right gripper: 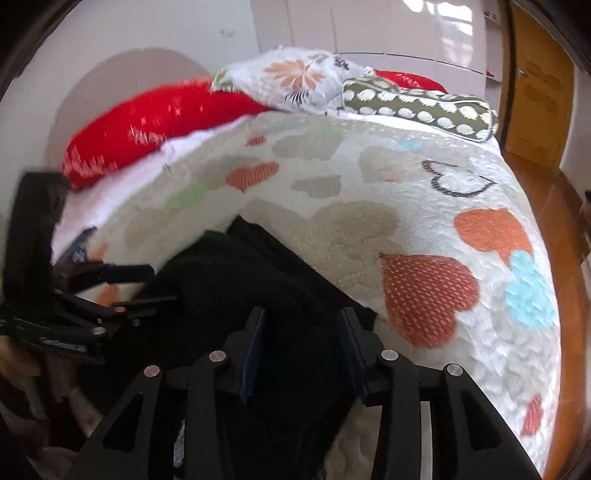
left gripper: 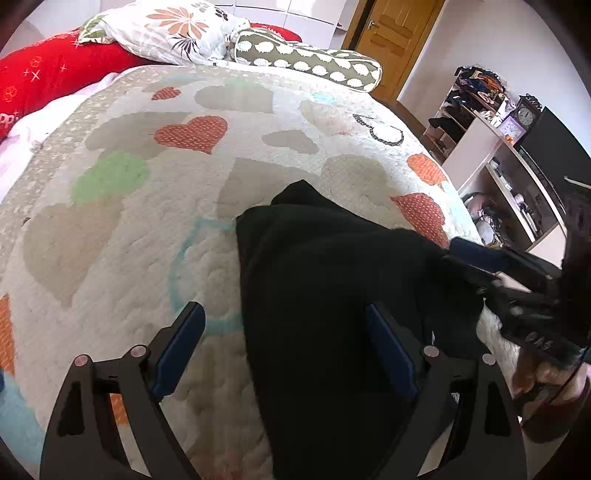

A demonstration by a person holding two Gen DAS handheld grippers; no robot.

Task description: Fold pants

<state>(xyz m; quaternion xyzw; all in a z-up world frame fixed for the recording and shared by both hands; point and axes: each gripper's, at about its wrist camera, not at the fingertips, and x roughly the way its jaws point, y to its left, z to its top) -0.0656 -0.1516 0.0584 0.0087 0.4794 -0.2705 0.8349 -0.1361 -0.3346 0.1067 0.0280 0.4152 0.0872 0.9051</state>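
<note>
Black pants (left gripper: 332, 277) lie folded in a bundle on the heart-patterned quilt (left gripper: 147, 240) of a bed. My left gripper (left gripper: 284, 328) hangs over the bundle's left edge with its jaws wide apart, one blue pad over the quilt and the other over the cloth, neither pressing. In the right wrist view the pants (right gripper: 214, 280) fill the lower middle, and my right gripper (right gripper: 303, 332) stands partly open above them with a clear gap between its pads. The right gripper (left gripper: 465, 264) also shows at the bundle's right edge, and the left gripper (right gripper: 155, 286) at its left.
Pillows (left gripper: 177, 29) and a red blanket (left gripper: 55, 74) lie at the bed's far end. A spotted bolster (left gripper: 310, 62) lies beside them. Shelves with clutter and a clock (left gripper: 524, 118) stand right of the bed, beyond a wooden door (left gripper: 395, 33). Wooden floor (right gripper: 554, 206) borders the bed.
</note>
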